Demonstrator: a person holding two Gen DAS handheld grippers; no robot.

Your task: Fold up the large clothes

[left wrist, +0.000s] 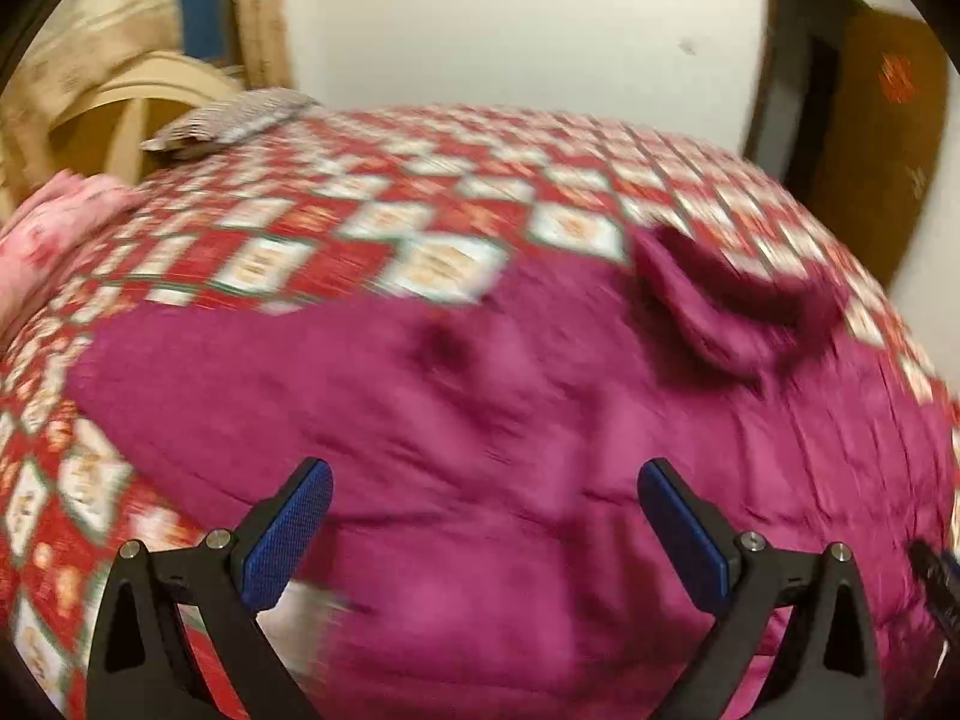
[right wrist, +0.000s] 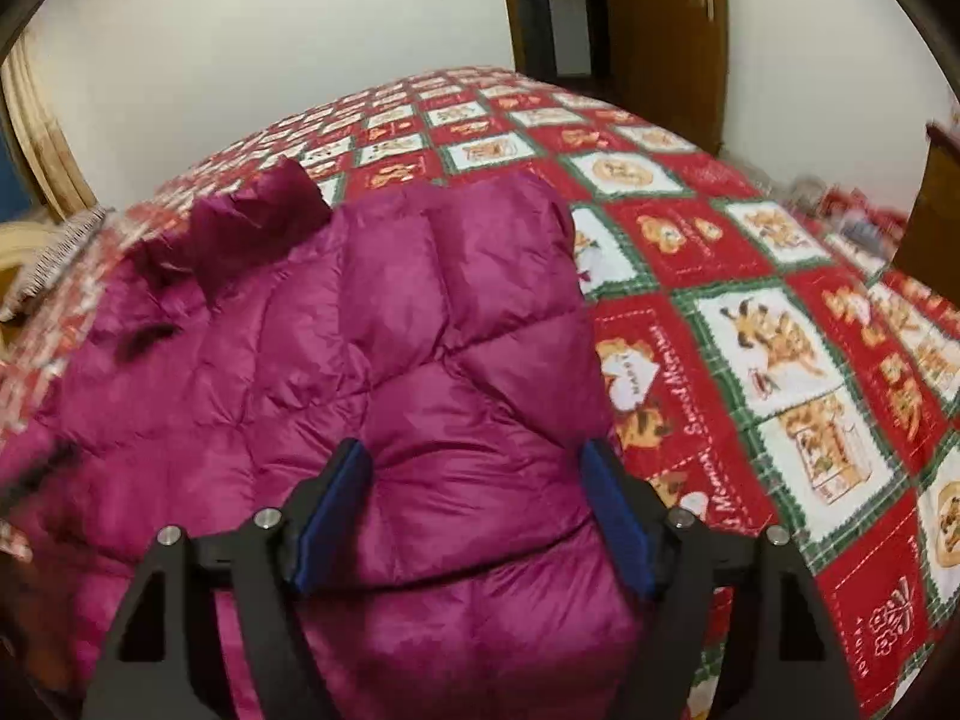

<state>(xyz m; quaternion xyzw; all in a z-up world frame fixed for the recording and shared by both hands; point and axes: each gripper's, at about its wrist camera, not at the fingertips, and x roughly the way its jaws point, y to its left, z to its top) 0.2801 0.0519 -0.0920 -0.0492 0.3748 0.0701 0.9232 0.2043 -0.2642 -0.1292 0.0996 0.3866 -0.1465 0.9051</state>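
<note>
Bedspread (right wrist: 690,360) red squares — "Sweet Memory", "Happy" on heart; rest blurred.

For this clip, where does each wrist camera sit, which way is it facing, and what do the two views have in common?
Left wrist view: sits behind the left tongs, looking forward and down over the magenta quilted puffer jacket spread on the red patchwork bedspread; both blue-padded fingers show, open and empty.
Right wrist view: sits behind the right tongs, facing the jacket's right edge and the bedspread; its fingers are open.
Shared: jacket, bedspread, white wall.
</note>
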